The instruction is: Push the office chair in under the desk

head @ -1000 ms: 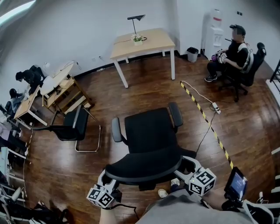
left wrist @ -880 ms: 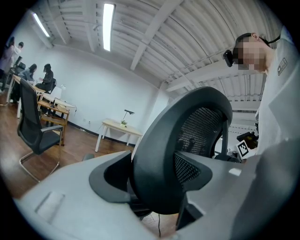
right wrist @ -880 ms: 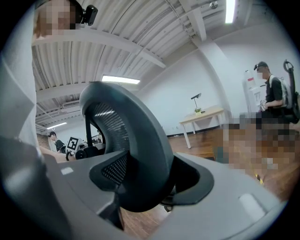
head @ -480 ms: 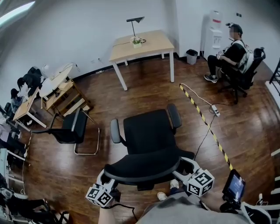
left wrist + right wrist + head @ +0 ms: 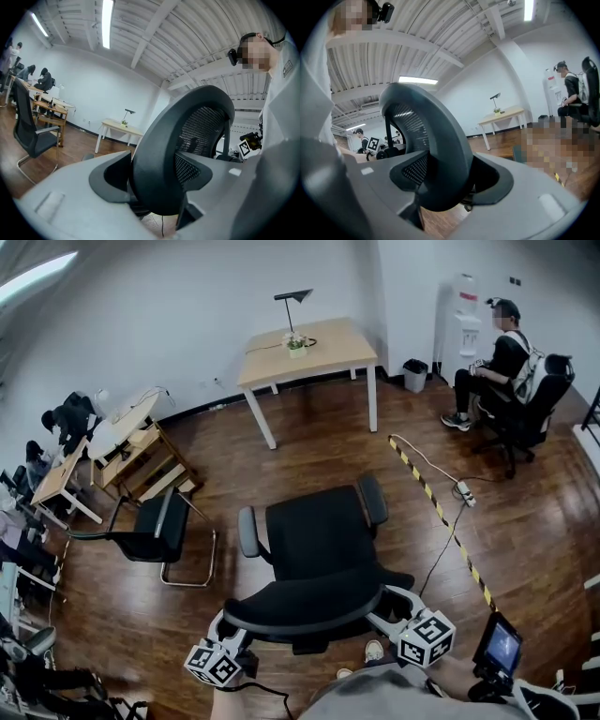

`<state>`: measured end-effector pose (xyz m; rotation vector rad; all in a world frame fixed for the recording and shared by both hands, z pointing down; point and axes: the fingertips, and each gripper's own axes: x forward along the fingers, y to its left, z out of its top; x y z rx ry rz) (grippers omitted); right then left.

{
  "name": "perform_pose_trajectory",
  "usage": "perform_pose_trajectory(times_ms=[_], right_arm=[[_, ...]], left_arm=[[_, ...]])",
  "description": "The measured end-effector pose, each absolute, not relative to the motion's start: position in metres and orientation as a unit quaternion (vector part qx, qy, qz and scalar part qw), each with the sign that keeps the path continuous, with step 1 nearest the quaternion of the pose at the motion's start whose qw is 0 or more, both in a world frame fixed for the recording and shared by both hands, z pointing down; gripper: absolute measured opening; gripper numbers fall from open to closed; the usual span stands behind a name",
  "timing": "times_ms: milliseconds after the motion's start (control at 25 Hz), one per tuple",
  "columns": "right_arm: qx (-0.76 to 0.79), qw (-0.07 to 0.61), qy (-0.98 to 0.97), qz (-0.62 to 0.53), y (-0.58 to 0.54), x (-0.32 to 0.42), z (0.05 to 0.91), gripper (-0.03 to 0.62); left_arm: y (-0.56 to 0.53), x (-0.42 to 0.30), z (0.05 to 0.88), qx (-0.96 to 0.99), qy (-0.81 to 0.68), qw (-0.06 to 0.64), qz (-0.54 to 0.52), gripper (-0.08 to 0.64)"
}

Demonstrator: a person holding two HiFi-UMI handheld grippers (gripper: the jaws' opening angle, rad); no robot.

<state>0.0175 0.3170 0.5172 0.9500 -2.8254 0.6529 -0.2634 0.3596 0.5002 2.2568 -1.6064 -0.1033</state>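
Here the black mesh-backed office chair (image 5: 319, 540) stands on the dark wood floor in the middle of the head view, its seat facing 12 o'clock and its curved backrest at 6 o'clock, nearest the person. The left gripper (image 5: 228, 622) is clenched on the backrest rim at about 7 o'clock, and the right gripper (image 5: 386, 601) is clenched on the same rim at about 5 o'clock. In each gripper view the thick black rim fills the gap between the jaws. The light wooden desk with white legs (image 5: 309, 348) stands at 12 o'clock, well apart from the chair, with a thin black lamp (image 5: 293, 298) and a small potted plant (image 5: 297, 343) on its top. By my reading the push is under way but most of the floor to the desk is not yet covered. The likely trouble is swivel: if one hand drives harder, the seat may turn on its column, or the castors may veer, carrying the chair toward the yellow-and-black striped floor tape (image 5: 441, 512) and the white power strip on its cable (image 5: 464, 491) at 3 o'clock, or toward the second black chair on a chrome sled frame (image 5: 155, 531) at 9 o'clock. Near the desk, an off-centre approach could knock an armrest against a white leg or the tabletop edge. The smooth curved rim could also slide between the jaws.
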Motion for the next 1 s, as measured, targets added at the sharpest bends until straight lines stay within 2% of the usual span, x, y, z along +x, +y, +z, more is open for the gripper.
perform_pose_trajectory(times_ms=[1000], right_arm=[[0.295, 0.034, -0.930, 0.217, 0.232, 0.002, 0.512, 0.278]], left_arm=[[0.282, -0.277, 0.498, 0.797, -0.573, 0.185, -0.044, 0.270]])
